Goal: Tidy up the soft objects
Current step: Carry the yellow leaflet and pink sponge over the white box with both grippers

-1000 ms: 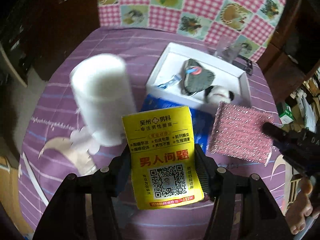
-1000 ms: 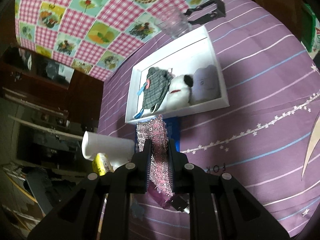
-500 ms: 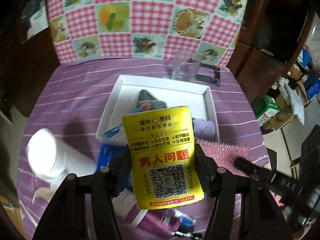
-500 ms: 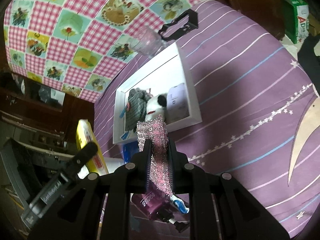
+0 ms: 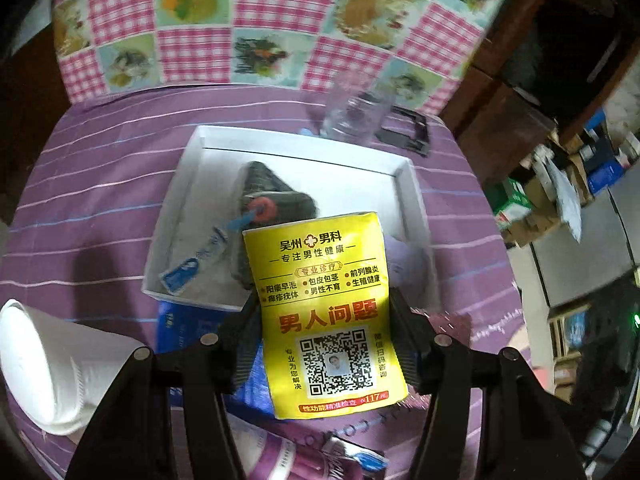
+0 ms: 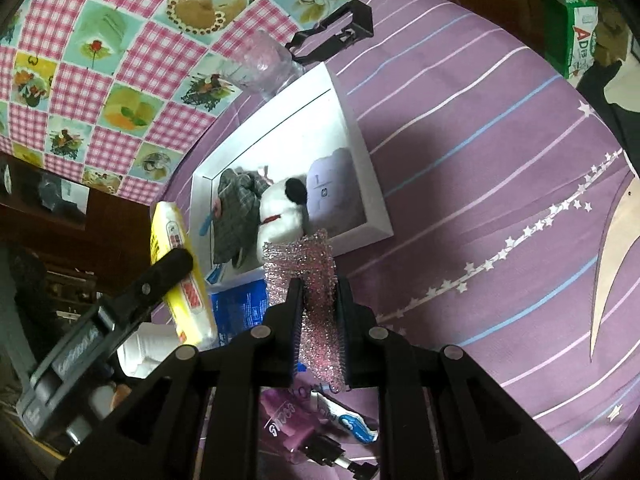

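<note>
Right wrist: purple striped tablecloth

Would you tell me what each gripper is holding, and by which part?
The left gripper clamps the yellow tissue pack by its lower side edges; the right gripper pinches the pink glittery sponge across its lower half.

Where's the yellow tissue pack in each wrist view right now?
Left wrist: yellow tissue pack centre, clamped in the left gripper, printed face toward the camera.
Right wrist: edge-on at left, beside the tray.
Shared landmark: white tray.
</note>
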`<action>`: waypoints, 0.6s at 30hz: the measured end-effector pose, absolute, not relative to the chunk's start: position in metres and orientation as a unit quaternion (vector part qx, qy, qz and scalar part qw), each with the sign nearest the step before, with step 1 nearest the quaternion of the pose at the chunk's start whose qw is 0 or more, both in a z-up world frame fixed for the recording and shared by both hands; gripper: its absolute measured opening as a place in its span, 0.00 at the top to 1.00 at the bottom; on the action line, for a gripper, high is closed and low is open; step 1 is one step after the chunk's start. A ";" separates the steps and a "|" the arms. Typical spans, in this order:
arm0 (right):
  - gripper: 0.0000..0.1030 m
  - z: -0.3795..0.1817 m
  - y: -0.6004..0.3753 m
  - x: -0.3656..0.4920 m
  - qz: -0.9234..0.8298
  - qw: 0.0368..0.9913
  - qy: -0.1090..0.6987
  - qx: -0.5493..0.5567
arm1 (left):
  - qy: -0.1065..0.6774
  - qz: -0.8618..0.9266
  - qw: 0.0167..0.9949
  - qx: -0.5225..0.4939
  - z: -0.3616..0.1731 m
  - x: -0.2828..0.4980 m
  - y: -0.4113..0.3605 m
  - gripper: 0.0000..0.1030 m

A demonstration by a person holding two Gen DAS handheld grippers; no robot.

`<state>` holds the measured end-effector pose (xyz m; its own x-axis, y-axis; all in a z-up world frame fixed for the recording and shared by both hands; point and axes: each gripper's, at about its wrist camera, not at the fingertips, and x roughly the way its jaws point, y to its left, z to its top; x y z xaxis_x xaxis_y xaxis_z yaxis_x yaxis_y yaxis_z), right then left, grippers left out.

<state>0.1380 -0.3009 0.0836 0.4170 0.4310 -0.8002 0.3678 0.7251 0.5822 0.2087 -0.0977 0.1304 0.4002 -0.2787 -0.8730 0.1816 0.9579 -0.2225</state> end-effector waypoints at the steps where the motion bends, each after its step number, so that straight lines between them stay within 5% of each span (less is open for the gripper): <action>1: 0.84 0.088 -0.299 0.137 0.018 0.759 0.538 0.366 | 0.527 -0.128 0.839 -0.047 0.131 0.210 -0.094 0.43; 18: 0.84 0.140 -0.282 0.184 0.006 0.784 0.507 0.357 | 0.457 -0.154 0.873 -0.072 0.141 0.224 -0.078 0.43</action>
<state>0.1838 -0.2822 0.1395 0.4859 0.3717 -0.7911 0.3529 0.7446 0.5666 0.2240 -0.0780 0.1413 0.5346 -0.3341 -0.7763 0.2025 0.9424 -0.2661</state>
